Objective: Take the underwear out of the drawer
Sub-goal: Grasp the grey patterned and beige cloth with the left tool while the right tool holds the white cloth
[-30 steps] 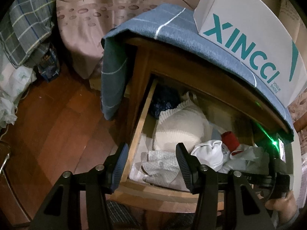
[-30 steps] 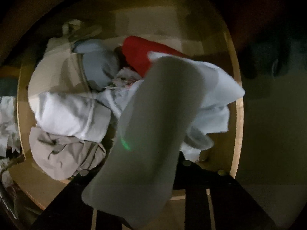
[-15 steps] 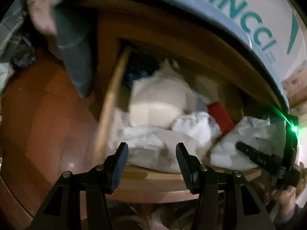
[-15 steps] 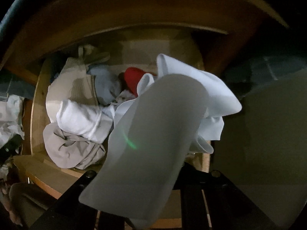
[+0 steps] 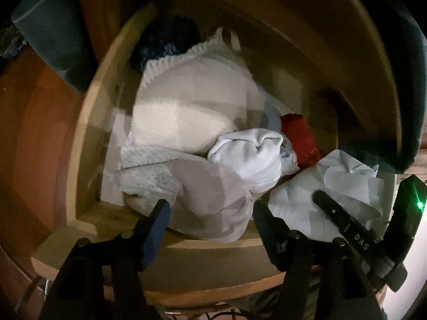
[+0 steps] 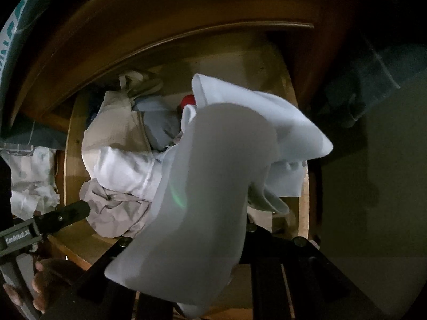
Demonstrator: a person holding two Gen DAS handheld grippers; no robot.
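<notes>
Dim room; reddish wooden floor (image 5: pixel 32 138) beside a brown wooden cabinet (image 6: pixel 165 26)

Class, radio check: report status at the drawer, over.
Right hand-held gripper shut on pale underwear, lifted over drawer. Left hand-held gripper open, jaws just widened, over grey garment. Nothing blocking.

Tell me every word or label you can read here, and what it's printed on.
"DAS": white letters on a black finger of the right gripper, in the left wrist view.
White lettering on the left gripper's grey body, in the right wrist view: too blurred to read.
Teal letters on a white box at the top left of the right wrist view: cut off, unreadable.
</notes>
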